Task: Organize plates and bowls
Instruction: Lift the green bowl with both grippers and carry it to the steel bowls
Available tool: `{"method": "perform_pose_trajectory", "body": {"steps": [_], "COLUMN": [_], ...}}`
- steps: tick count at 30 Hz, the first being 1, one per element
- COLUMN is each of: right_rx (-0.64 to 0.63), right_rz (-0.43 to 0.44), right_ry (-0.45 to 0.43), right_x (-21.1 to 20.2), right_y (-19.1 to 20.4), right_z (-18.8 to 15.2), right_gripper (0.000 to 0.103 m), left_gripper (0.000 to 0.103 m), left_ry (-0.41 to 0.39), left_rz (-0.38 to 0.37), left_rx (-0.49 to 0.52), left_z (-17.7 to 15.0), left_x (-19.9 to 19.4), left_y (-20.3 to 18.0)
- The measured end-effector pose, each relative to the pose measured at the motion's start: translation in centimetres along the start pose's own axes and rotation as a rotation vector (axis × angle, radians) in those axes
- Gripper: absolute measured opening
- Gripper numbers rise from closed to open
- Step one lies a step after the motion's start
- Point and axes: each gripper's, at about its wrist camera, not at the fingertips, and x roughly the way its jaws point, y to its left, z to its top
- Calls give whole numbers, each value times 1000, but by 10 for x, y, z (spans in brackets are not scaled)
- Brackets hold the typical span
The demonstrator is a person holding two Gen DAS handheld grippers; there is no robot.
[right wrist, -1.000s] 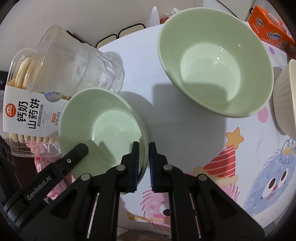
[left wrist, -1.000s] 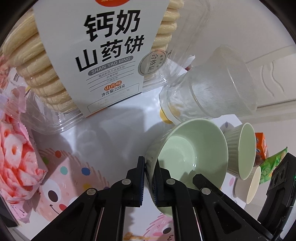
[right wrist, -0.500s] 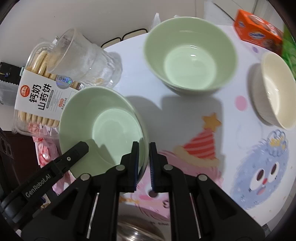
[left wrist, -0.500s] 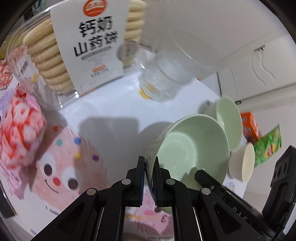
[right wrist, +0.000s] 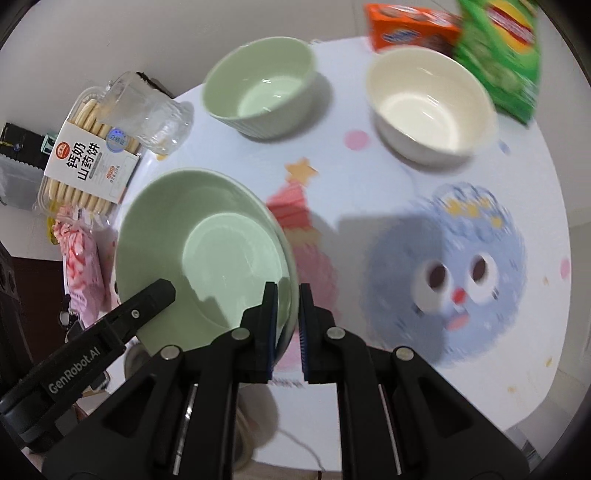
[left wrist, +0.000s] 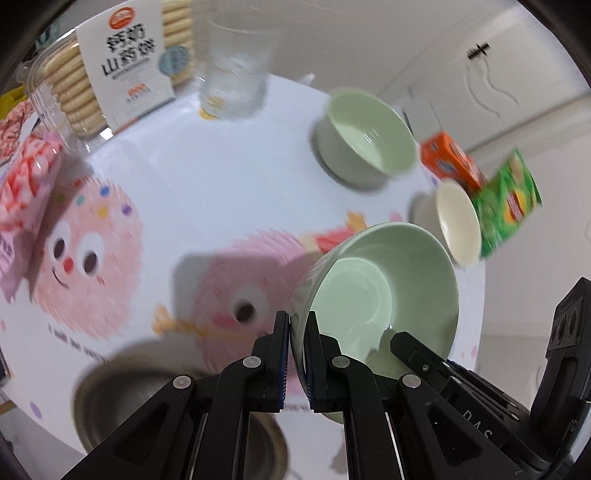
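Note:
Both grippers are shut on the rim of one wide pale green bowl, held above the table; it also shows in the right wrist view. My left gripper pinches its left rim. My right gripper pinches its right rim. A second, ribbed green bowl stands on the table at the back, seen in the right wrist view too. A cream bowl stands to its right, also in the left wrist view.
The round table has a cartoon-print cover. A clear glass, a biscuit box and a pink snack bag stand at the left. An orange box and green bag stand at the back right. A metal pot sits near.
Both grippers have lifted the wide green bowl up and pulled it back from the glass and biscuit box, toward the near side of the table. More of the table now shows.

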Motion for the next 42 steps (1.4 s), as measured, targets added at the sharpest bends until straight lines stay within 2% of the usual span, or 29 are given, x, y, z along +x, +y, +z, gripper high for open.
{"method": "perform_pose_trajectory", "body": {"steps": [7, 13, 25, 33, 35, 36, 37, 38, 40, 41, 42], "right_rx": [34, 44, 18, 14, 16, 21, 23, 23, 18, 14, 10], "right_rz": [-33, -59, -58, -55, -52, -48, -43, -44, -55, -57, -59], "right_ry": [10, 42, 82, 107, 115, 117, 119, 119, 102, 92, 79], "right_x": [-16, -18, 1, 10, 10, 9, 8, 7, 1, -3, -8], "right_y": [-57, -93, -97, -99, -99, -100, -100, -101, -102, -103, -104], "right_z": [-29, -59, -76, -81, -81, -80, -80, -80, -79, -79, -78], "right_gripper": [12, 13, 14, 15, 16, 17, 22, 31, 38, 38, 38], "left_gripper": [7, 7, 6, 7, 12, 22, 35, 41, 65, 71, 81], "left_ry": [56, 104, 116, 111, 117, 118, 116, 113, 96, 84, 68], "left_rz": [-14, -8, 33, 35, 40, 50, 51, 37, -26, -37, -36], "left_rx": [55, 72, 51, 51, 33, 28, 19, 13, 5, 10, 22], "left_z": [-56, -87, -102, -97, -96, -95, -94, -92, -87, -84, -81], "left_x": [21, 38, 55, 58, 60, 60, 59, 57, 51, 47, 43], "left_y": [-37, -46, -33, -32, -30, -30, -28, -27, -28, -30, -34]}}
